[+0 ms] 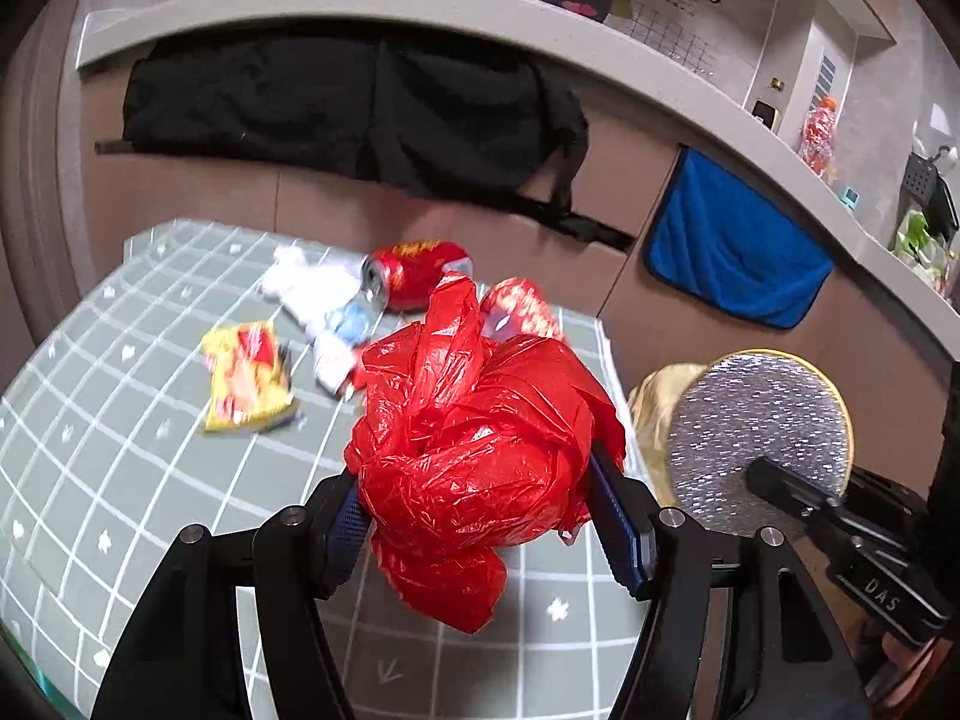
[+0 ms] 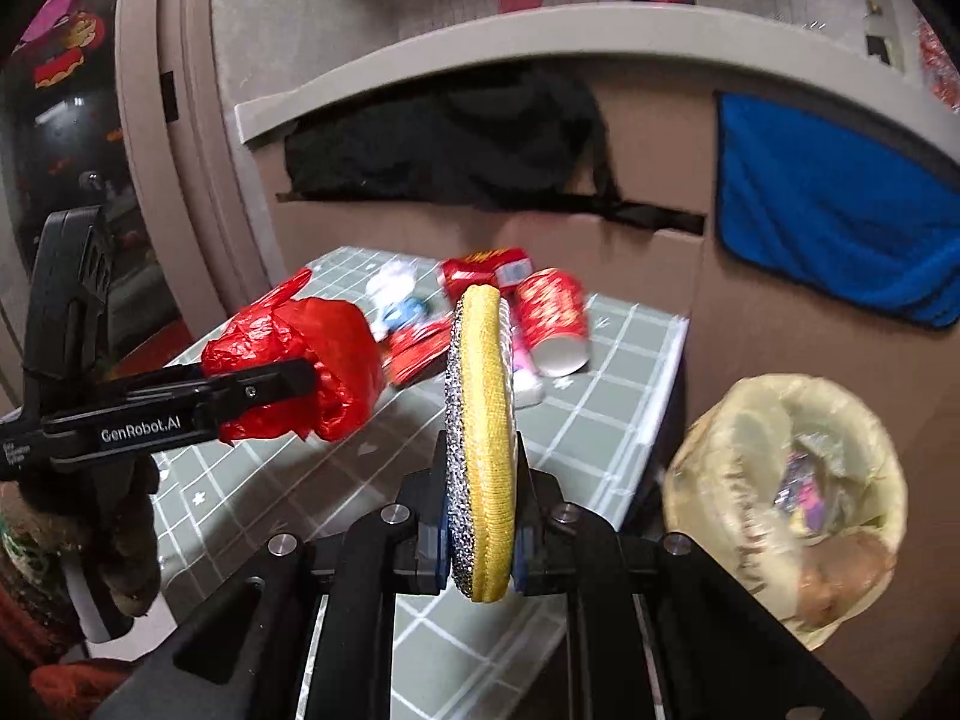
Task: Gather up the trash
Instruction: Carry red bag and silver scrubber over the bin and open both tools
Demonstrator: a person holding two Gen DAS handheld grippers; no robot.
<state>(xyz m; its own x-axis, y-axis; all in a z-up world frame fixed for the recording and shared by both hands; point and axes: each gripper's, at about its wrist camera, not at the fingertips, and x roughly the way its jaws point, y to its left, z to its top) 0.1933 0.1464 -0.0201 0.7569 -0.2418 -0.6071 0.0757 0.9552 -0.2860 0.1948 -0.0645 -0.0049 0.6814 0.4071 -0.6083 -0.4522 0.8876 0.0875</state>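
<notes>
- Left gripper [image 1: 480, 516]: fingers clamped on a crumpled red plastic bag [image 1: 474, 450], held above the checked table [image 1: 120, 480]. The wad's long axis runs from 6 o'clock near the fingers up to a twisted tail at 12 o'clock.
- Right gripper [image 2: 480, 546]: fingers pinched on a round scouring pad [image 2: 480, 438], yellow one face, silver the other. The pad stands on edge, its long axis upright from 6 to 12 o'clock.
- Lined trash bin [image 2: 786, 498]: at 4 o'clock off the table's edge in the right wrist view, mouth open upward, scraps already inside.
- Handling note, as a judgement: carry each load fully over the bin mouth before letting go; the light bag may cling or drift.
- Farther on the table, around 12 o'clock: yellow wrapper [image 1: 249, 378], white tissue [image 1: 312, 294], red can [image 1: 414, 273] lying on its side, red paper cup [image 2: 552, 318] tipped over.
</notes>
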